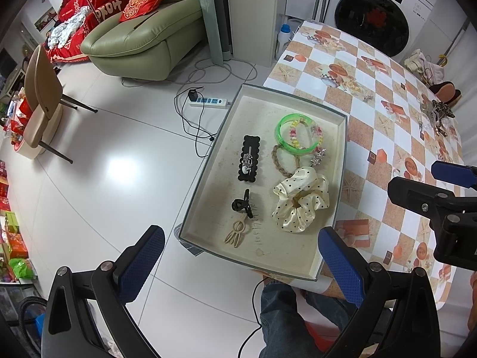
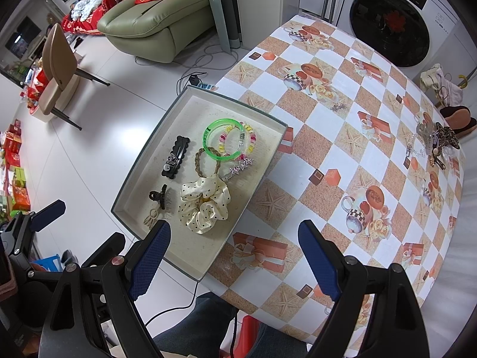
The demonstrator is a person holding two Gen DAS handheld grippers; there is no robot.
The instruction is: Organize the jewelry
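Note:
A shallow beige tray [image 1: 301, 256] [image 2: 190, 256] sits on the table's left edge. It holds a green bangle [image 1: 295, 134] [image 2: 223, 141], a beaded bracelet [image 2: 238, 138], a braided band [image 1: 281, 161], a star clip [image 2: 240, 167], a polka-dot scrunchie [image 1: 301, 201] [image 2: 205, 204], a black barrette [image 1: 249, 158] [image 2: 176, 156], a black claw clip [image 1: 243, 204] [image 2: 159, 197] and a beige clip [image 1: 235, 234]. A pile of loose jewelry [image 1: 436, 116] [image 2: 432, 143] lies at the table's far right. My left gripper [image 1: 238, 256] is open and empty before the tray. My right gripper [image 2: 235, 256] is open and empty over the tray's near corner.
The table [image 2: 342, 119] has a checkered orange-and-white cloth. A small silver piece [image 2: 338, 106] lies alone mid-table. A washing machine [image 2: 390, 26], green sofa [image 1: 143, 38], chair [image 1: 41, 101] and power strip [image 1: 208, 101] with cables stand around on the white floor.

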